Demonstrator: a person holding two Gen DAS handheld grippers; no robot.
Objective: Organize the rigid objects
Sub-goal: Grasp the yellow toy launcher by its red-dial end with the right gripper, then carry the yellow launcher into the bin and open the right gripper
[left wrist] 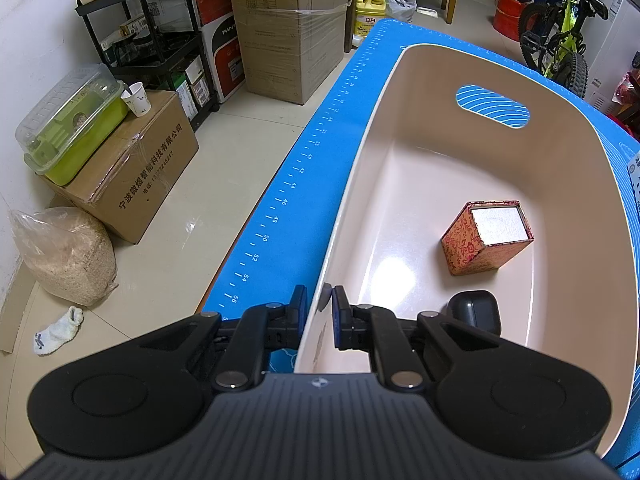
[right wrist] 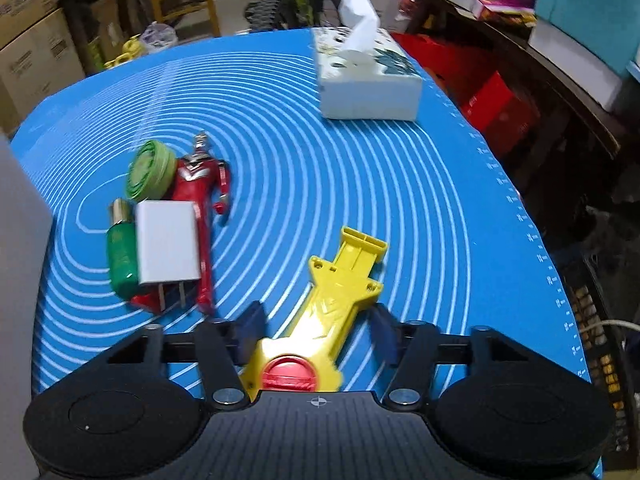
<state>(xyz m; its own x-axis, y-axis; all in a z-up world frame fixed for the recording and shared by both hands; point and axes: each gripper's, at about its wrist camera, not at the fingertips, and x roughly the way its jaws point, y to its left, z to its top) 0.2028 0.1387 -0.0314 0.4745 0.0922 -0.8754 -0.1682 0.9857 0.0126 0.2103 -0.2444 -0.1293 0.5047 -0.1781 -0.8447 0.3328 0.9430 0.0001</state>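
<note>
Two hand-held grippers are busy, but only your right hand-held gripper (right wrist: 316,332) matters for the next move. The yellow toy (right wrist: 332,304) lies on the blue surface (right wrist: 360,184) directly under it, between the two fingers. Its long axis runs away from you and leans a little to the right, so the fingers stand on either side of its narrow middle. The jaws are partly open and I cannot see the pads pressing on the plastic yet; the picture is blurred there. Your left hand-held gripper (left wrist: 320,312) is closed on the near wall of the pink bin (left wrist: 420,92) and keeps it steady. I judge the right hand only needs to close, then lift toward the bin.
</note>
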